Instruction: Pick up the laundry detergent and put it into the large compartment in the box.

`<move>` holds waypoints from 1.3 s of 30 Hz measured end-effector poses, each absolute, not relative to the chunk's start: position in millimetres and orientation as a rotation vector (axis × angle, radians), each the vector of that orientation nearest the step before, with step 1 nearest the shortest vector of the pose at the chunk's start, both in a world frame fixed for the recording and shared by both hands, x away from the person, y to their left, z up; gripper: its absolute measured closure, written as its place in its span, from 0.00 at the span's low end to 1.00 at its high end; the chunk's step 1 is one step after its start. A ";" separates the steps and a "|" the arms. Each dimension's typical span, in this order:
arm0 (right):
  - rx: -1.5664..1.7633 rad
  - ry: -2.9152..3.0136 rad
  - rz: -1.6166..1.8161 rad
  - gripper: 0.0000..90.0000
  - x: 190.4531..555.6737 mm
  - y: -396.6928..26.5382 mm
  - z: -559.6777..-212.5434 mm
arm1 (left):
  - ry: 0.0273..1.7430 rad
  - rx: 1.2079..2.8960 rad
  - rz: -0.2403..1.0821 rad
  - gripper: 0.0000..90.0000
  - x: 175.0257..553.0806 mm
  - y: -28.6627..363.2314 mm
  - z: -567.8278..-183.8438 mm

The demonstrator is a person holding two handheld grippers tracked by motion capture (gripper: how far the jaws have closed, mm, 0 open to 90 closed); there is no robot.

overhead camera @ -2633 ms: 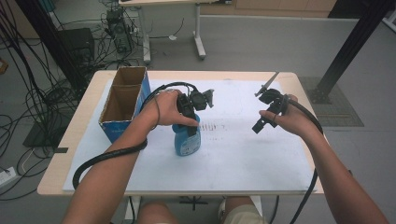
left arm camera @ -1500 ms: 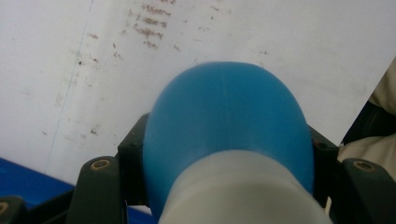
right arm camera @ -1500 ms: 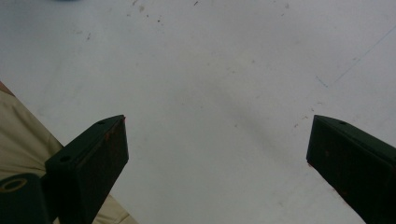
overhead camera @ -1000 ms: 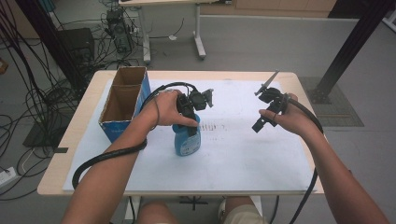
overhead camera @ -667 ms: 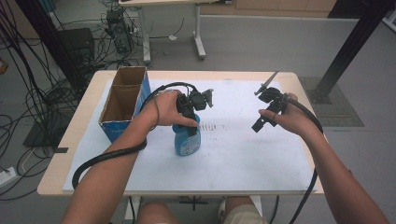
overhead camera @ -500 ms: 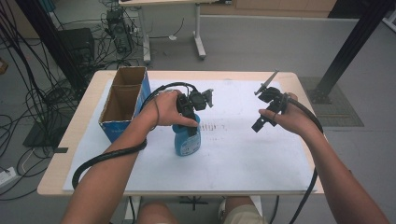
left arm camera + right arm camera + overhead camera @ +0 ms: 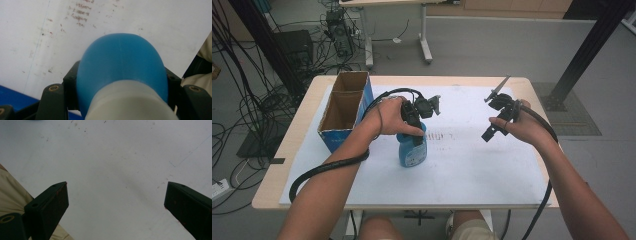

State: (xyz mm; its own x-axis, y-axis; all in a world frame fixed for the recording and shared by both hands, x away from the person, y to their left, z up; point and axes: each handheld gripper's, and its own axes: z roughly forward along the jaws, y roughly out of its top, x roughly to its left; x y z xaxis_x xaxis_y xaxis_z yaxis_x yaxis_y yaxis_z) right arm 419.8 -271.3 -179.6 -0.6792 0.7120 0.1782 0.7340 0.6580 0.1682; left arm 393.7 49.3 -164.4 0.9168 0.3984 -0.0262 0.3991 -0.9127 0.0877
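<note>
A blue bottle (image 7: 413, 152) with a pale label stands upright on the white sheet (image 7: 472, 165) near the table's middle. My left gripper (image 7: 416, 134) comes down on it from above and is shut on its upper part. In the left gripper view the blue bottle (image 7: 121, 62) sits squeezed between the two black jaws, its whitish neck nearest the camera. My right gripper (image 7: 488, 134) hangs above the sheet at the right, apart from the bottle. In the right gripper view my right gripper (image 7: 116, 195) stands wide open over bare white sheet, with nothing between its fingers.
An open cardboard box (image 7: 343, 107) with blue sides sits at the table's left, close beside the left forearm. Faint red marks (image 7: 443, 136) stain the sheet between the hands. Cables trail from both grippers. The table's front edge (image 7: 402, 206) lies near the person.
</note>
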 end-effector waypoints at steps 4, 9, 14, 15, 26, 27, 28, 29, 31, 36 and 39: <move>-1.209 -2.774 -0.347 0.06 419.8 -271.3 -179.3 | 0.623 2.987 -0.012 0.41 393.8 48.9 -164.4; -1.213 -2.771 -0.347 0.06 419.5 -271.7 -180.0 | 0.618 2.993 -0.012 0.41 394.2 48.4 -164.2; -1.213 -2.773 -0.348 0.06 419.0 -271.5 -179.6 | 0.625 2.988 -0.011 0.41 393.6 48.6 -164.4; -1.212 -2.773 -0.347 0.06 419.1 -271.4 -179.5 | 0.625 2.988 -0.011 0.41 393.7 48.5 -164.4; -1.206 -2.772 -0.354 0.06 418.8 -271.2 -180.9 | 0.631 2.991 -0.012 0.42 394.0 47.7 -164.3; -1.207 -2.772 -0.353 0.06 418.7 -271.2 -180.9 | 0.632 2.989 -0.012 0.42 393.9 47.9 -164.4; -1.206 -2.772 -0.354 0.06 418.7 -271.4 -181.2 | 0.634 2.988 -0.014 0.42 394.0 48.1 -164.4; -1.208 -2.769 -0.355 0.06 418.8 -271.8 -181.5 | 0.636 2.988 -0.014 0.42 393.9 48.1 -164.3; -1.211 -2.768 -0.355 0.06 418.6 -272.1 -181.8 | 0.632 2.990 -0.014 0.42 394.3 48.0 -164.2; -1.212 -2.765 -0.361 0.06 418.4 -273.4 -182.8 | 0.658 2.977 -0.022 0.42 394.9 49.5 -164.3; -1.208 -2.763 -0.363 0.06 418.7 -274.0 -184.2 | 0.690 2.956 -0.048 0.42 397.1 53.9 -160.1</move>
State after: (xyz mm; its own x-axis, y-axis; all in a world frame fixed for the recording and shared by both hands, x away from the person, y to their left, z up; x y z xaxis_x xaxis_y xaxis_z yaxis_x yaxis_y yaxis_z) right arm 418.7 -274.0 -184.2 -0.6791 0.7093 0.1891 0.7341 0.6560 0.1754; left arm 397.1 53.9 -160.1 0.8964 0.4399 -0.0547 0.4432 -0.8913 0.0956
